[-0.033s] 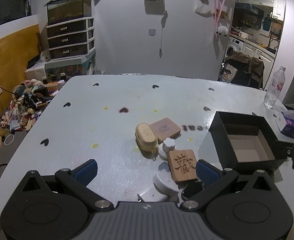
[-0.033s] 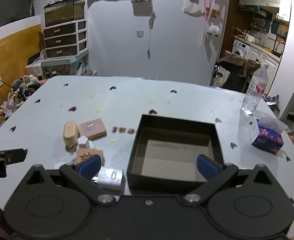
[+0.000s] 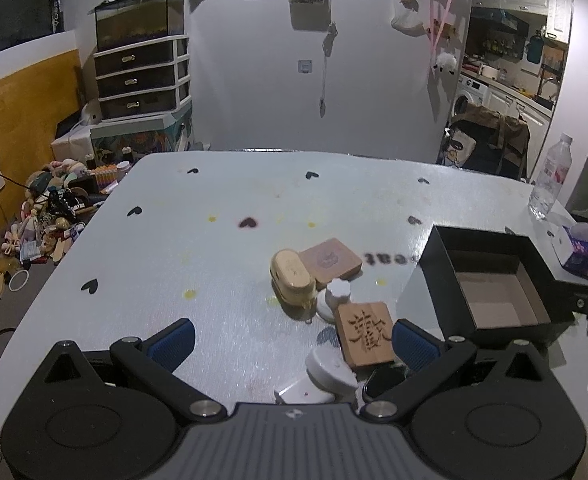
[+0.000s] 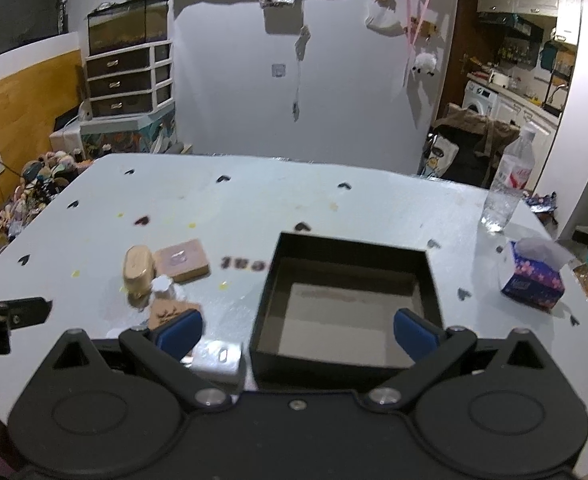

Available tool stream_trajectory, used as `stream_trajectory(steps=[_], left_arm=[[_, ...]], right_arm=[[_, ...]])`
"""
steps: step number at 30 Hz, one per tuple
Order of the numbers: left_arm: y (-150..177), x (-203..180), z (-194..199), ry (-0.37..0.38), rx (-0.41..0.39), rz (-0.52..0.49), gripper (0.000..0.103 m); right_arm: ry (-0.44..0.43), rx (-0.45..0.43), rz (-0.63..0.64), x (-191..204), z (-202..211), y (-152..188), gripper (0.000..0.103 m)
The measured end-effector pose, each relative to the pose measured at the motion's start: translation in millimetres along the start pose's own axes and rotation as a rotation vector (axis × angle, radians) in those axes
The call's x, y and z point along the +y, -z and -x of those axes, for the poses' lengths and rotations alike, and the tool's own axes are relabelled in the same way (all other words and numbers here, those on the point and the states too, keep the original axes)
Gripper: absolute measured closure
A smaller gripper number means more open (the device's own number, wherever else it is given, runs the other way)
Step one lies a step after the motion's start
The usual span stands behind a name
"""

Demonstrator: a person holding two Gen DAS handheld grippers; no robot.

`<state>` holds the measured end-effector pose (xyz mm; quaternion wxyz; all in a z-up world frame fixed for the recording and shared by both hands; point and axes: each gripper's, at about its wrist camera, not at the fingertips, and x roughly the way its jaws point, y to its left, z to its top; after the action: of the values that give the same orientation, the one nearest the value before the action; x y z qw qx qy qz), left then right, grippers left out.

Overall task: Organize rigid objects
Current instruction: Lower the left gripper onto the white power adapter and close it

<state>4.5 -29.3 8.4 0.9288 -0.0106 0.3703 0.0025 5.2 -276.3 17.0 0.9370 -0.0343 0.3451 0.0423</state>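
A cluster of small objects lies mid-table: a tan oval case (image 3: 293,276), a pink square block (image 3: 330,260), a white cap-like piece (image 3: 336,294), a carved wooden block (image 3: 366,332), a white round object (image 3: 328,368) and a dark device (image 3: 382,382). An open, empty black box (image 3: 490,280) stands to their right. My left gripper (image 3: 292,342) is open, low over the table just before the cluster. My right gripper (image 4: 296,330) is open, hovering at the near wall of the black box (image 4: 346,300). The tan case (image 4: 138,268) and pink block (image 4: 181,260) lie to its left.
A water bottle (image 4: 508,184) and a blue tissue box (image 4: 534,276) stand at the right of the table (image 4: 254,208). A chair with bags sits behind. Drawers and a toy pile are on the floor at the left.
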Motion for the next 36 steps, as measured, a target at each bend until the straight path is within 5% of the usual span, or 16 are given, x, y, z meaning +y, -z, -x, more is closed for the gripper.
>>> stream_trajectory(steps=[15, 24, 36], left_arm=[[-40.0, -6.2, -23.1, -0.098, -0.013, 0.127, 0.000], [-9.8, -1.8, -30.7, -0.175, 0.029, 0.197, 0.001], [32.6, 4.0, -48.8, -0.221, 0.185, 0.235, 0.007]], right_arm=[[0.054, -0.098, -0.071, -93.0, -11.8, -28.2, 0.000], [0.049, -0.034, -0.180, -151.0, -48.3, -24.5, 0.000], [-0.011, 0.183, -0.329, -173.4, -113.1, 10.5, 0.059]])
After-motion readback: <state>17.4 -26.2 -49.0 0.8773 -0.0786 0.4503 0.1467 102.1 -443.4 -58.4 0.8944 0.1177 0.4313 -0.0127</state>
